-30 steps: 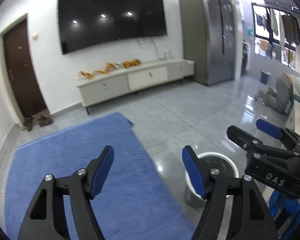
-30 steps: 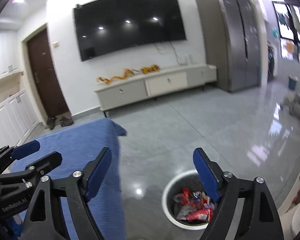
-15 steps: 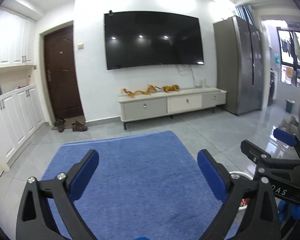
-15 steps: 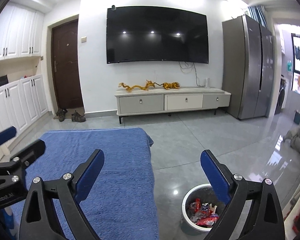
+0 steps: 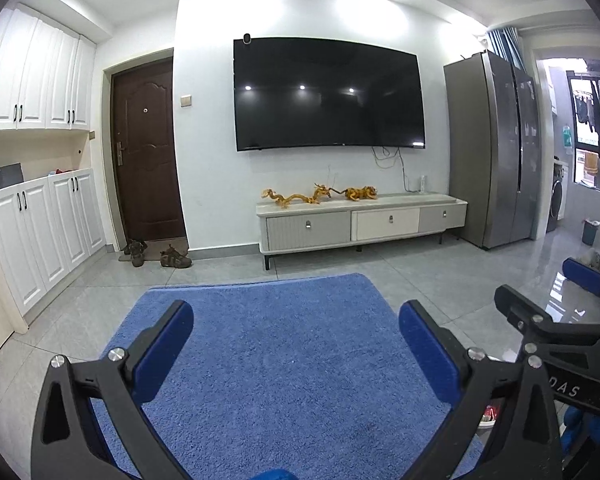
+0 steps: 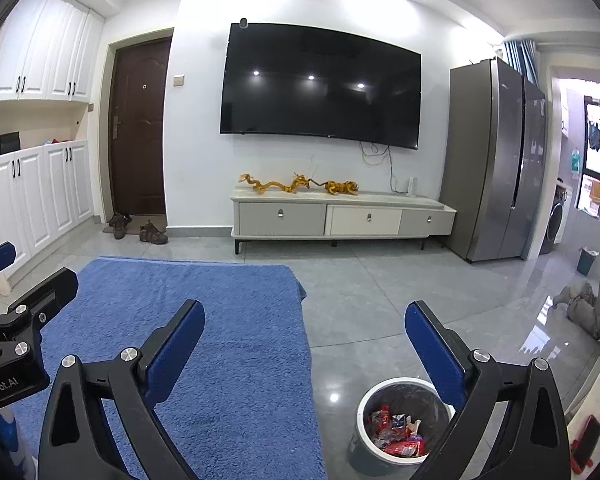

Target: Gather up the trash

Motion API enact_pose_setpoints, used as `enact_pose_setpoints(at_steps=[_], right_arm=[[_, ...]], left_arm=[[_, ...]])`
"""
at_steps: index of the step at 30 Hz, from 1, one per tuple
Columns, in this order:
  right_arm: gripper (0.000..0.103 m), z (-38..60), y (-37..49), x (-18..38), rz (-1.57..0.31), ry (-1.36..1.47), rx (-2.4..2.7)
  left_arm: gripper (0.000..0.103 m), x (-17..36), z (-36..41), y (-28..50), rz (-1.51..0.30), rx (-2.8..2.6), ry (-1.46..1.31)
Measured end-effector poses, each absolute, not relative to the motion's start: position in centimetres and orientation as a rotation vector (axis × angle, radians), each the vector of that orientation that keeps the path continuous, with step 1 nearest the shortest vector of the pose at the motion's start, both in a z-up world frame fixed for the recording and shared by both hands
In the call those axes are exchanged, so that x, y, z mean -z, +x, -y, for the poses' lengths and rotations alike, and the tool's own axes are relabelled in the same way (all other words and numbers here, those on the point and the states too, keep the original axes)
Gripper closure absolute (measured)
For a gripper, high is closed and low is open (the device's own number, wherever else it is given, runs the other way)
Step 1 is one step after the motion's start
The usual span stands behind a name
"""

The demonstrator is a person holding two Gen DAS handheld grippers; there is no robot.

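With both tongs empty and spread wide, I take this step to be checking the floor for anything left to pick up. My left tongs [image 5: 296, 334] have just been opening and now gape over the blue rug [image 5: 284, 360] with nothing between the pads; my right tongs [image 6: 304, 336] have also just been opening, wide and bare, straddling the rug's edge and the grey tile floor [image 6: 380, 300]. The trash, red wrappers and crumpled packets [image 6: 396, 428], lies inside the white bin [image 6: 364, 436] on the tiles just beside the rug, under my right tongs. I see no loose litter on the rug or the tiles in either view. To do this well I would sweep my gaze slowly along the rug's borders and near the TV cabinet [image 6: 340, 216], keeping the tongs open and low enough to drop onto any scrap.
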State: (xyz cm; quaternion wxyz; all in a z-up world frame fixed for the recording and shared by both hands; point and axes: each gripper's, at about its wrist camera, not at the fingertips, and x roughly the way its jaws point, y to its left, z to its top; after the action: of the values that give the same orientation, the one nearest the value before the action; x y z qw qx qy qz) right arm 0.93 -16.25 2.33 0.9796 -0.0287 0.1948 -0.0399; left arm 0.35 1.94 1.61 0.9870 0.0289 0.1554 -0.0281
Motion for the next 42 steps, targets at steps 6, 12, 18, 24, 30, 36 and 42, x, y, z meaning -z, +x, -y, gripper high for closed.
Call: enact_pose_setpoints(at_steps=[6,12,18,24,30,36,42], right_arm=[[0.001,16.1,0.1,-2.8,-0.362,-0.075,0.124],[0.001,16.6,-0.3,-3.0,-0.347,-0.081,0.155],[0.001,17.2,-0.4,-2.9,-0.349,-0.075,0.164],[0.001,17.2,-0.3,-2.6,-0.356,-0.074,0.166],[0.001,17.1,-0.5,-2.4,-0.361,-0.070,0.171],[0.001,17.3,-0.3,-2.5,-0.367,-0.068,0.169],[0.001,17.3,-0.3,-2.4,-0.370,-0.068,0.170]], left_arm=[[0.000,-1.7,-2.7,-0.3,-0.279,0.052,0.043],[0.000,-1.4,-2.8,-0.2,-0.277,0.050,0.035],[0.000,-1.3,-2.9,-0.2,-0.279,0.054,0.037],[0.000,-1.1,-3.1,0.1,-0.289,0.060,0.033],[0.000,-1.1,-3.1,0.2,-0.289,0.060,0.031],[0.000,-1.0,-3.0,0.1,-0.283,0.064,0.036],[0.000,-0.6,-2.9,0.1,-0.275,0.062,0.037]])
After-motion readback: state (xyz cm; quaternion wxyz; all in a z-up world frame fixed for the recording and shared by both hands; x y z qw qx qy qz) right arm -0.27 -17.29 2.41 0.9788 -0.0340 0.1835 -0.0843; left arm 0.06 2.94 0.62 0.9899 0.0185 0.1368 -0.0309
